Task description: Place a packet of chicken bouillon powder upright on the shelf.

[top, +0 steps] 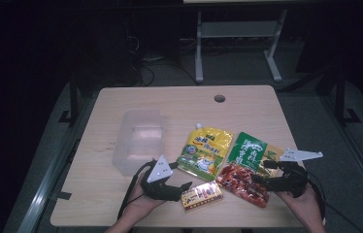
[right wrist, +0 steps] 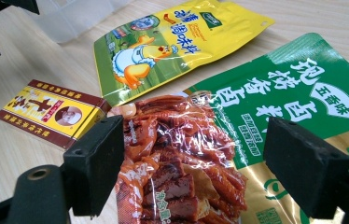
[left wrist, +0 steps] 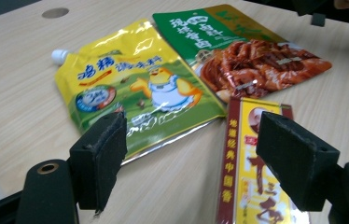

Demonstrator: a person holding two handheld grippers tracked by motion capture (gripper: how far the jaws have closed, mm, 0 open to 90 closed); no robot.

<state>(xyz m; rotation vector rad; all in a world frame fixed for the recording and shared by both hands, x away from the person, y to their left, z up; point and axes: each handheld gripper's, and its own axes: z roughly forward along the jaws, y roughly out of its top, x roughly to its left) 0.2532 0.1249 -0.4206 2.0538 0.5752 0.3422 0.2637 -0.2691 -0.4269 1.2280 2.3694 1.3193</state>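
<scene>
Table (top: 121, 104): light wood, with a round hole (top: 219, 98) close to the far edge.
Clear box (top: 140, 140): see-through plastic, open on top, left of the middle, nearer the left edge than the packs.
Yellow pouch (top: 205, 151): flat on the table, white cap pointing to the far edge, cartoon chick on the front, just right of the clear box.
Green pack (top: 247, 149): flat, right of the yellow pouch, one edge touching or lying just over it.
Red snack bag (top: 242, 182): shiny, full of brown-red strips, lying partly on the green pack, close to the near edge.
Small box (top: 202, 196): yellow and dark red, flat by the near edge, between the two claws.
Left gripper (top: 182, 187): low by the near edge, held in a hand, jaws wide apart, holding nothing; in the left gripper view the small box (left wrist: 252, 182) sits under the right jaw, reaching into the gap.
Right gripper (top: 259, 178): near the near right corner, jaws wide apart, holding nothing; in the right gripper view the red snack bag (right wrist: 182, 172) lies in the gap between the jaws.
Touching or not: cannot tell for either claw.
</scene>
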